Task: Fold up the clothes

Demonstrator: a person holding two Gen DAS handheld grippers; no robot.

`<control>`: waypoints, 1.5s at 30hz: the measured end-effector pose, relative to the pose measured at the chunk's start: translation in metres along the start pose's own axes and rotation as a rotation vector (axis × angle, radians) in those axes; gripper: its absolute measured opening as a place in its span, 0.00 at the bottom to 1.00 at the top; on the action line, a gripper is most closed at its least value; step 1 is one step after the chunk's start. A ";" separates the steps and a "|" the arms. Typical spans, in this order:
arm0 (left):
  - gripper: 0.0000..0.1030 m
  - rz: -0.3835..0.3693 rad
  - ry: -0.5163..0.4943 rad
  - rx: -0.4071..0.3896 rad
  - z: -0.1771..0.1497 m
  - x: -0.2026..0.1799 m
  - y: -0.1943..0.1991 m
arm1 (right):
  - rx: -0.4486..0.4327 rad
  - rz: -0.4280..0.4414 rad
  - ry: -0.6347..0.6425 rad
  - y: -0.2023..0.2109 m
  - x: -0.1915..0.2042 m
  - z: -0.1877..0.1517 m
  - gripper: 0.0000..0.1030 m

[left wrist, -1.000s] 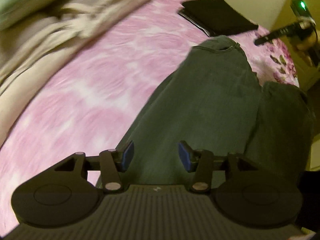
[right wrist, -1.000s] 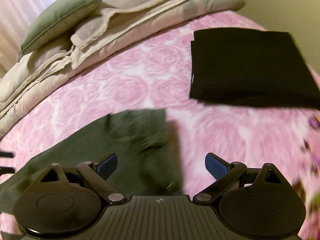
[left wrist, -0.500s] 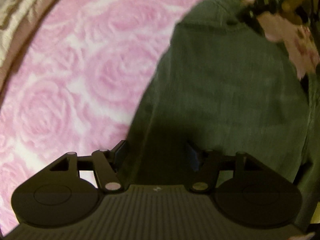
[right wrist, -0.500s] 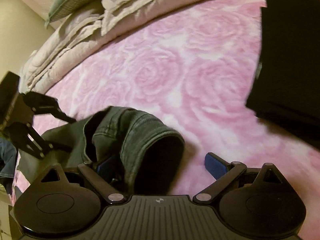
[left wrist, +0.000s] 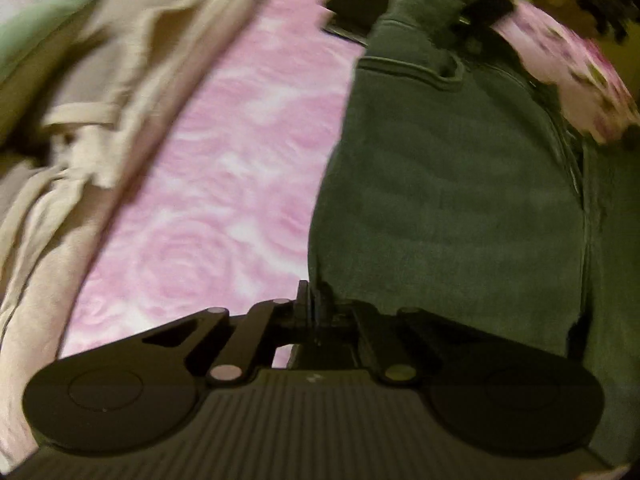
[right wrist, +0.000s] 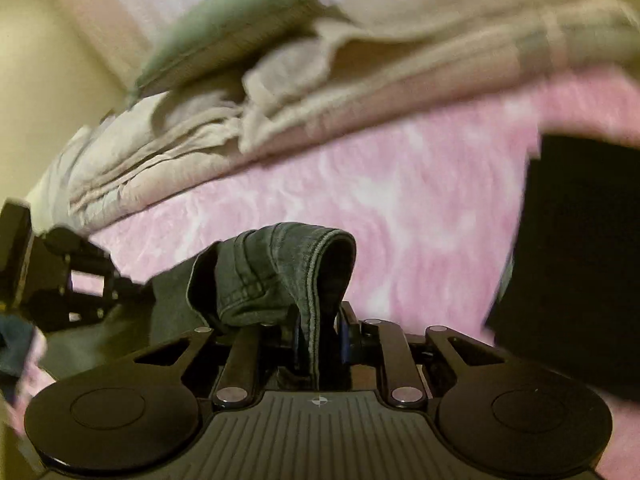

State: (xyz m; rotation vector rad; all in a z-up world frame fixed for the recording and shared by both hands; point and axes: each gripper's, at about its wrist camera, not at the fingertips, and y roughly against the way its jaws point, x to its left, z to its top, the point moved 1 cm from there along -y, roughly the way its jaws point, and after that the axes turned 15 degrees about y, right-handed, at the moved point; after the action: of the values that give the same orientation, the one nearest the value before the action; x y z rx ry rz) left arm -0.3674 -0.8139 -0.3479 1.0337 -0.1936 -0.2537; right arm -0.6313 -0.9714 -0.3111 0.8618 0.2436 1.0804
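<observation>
Dark grey-green jeans (left wrist: 440, 200) lie lengthwise on the pink rose bedspread (left wrist: 220, 180). My left gripper (left wrist: 310, 302) is shut on the jeans' near left edge, fingers pressed together over the cloth. In the right wrist view the waistband (right wrist: 288, 264) arches up off the bed, and one fold of it hangs between the blue pads. My right gripper (right wrist: 319, 340) is closing on that fold, and the pads press it. The left gripper (right wrist: 132, 286) also shows at the far left of this view, its tip at the jeans.
A folded black garment (right wrist: 580, 260) lies on the bedspread (right wrist: 420, 200) right of the waistband. Rumpled beige blankets (right wrist: 360, 80) and a green pillow (right wrist: 232, 28) are heaped along the far side. A pale wall rises at the left.
Both grippers went from open to closed on the jeans: the left on the side edge, the right on the waistband. Both views have tilted up, so the blankets and pillow show again.
</observation>
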 end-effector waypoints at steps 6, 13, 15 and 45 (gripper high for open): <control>0.22 -0.003 0.067 0.067 -0.003 -0.003 -0.008 | 0.002 -0.086 -0.033 -0.010 0.001 -0.015 0.74; 0.32 -0.154 0.047 0.040 0.005 -0.068 0.019 | 0.109 -0.075 -0.232 0.062 0.002 -0.108 0.74; 0.39 -0.262 0.018 0.038 0.015 -0.101 0.019 | 0.139 -0.046 -0.306 0.081 0.008 -0.135 0.74; 0.11 -0.296 0.075 0.112 0.021 -0.180 -0.036 | 0.182 -0.016 -0.201 0.049 0.006 -0.132 0.12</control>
State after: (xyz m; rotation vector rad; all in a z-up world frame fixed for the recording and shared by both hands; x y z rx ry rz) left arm -0.5488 -0.7951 -0.3755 1.1807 0.0146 -0.4756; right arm -0.7355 -0.8919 -0.3616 1.1228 0.1819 0.9590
